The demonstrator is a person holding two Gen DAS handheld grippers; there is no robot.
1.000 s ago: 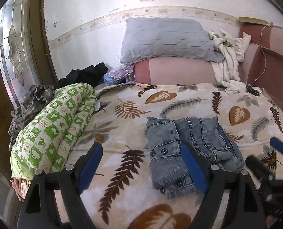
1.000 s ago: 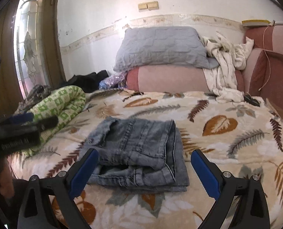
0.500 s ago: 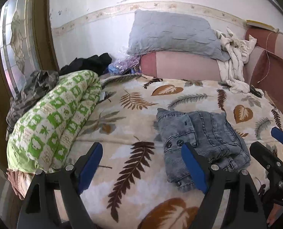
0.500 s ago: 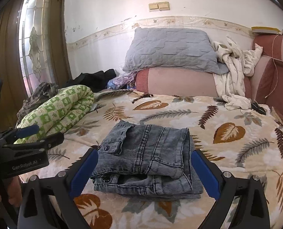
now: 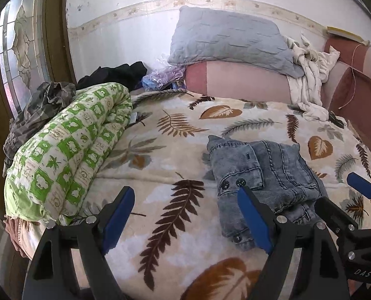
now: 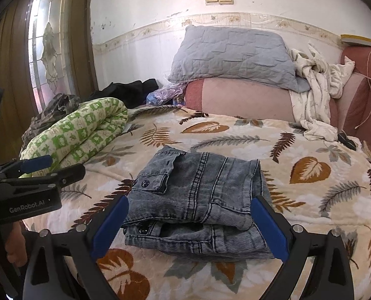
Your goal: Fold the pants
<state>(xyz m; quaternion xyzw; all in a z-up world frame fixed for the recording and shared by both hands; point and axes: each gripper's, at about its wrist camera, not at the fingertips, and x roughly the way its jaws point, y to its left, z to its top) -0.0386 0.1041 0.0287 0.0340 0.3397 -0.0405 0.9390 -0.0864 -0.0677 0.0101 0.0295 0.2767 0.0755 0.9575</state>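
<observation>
Grey denim pants [image 6: 198, 197] lie folded in a compact stack on the leaf-print blanket [image 6: 310, 190]; they also show in the left wrist view [image 5: 260, 175], right of centre. My right gripper [image 6: 189, 222] is open and empty, held near the stack's front edge without touching it. My left gripper [image 5: 183, 215] is open and empty, left of the pants over the blanket. The left gripper shows at the left edge of the right wrist view [image 6: 35, 172], and the right gripper shows at the right edge of the left wrist view [image 5: 343, 200].
A rolled green-and-white quilt [image 5: 65, 155] lies along the bed's left side by a door with patterned glass [image 5: 15, 57]. A grey pillow [image 6: 233, 55] on a pink bolster, a cream cloth [image 6: 315, 95] and dark clothes [image 6: 130, 90] sit at the back.
Both grippers have drawn back and risen from the pants, staying open. The folded stack has not moved.
</observation>
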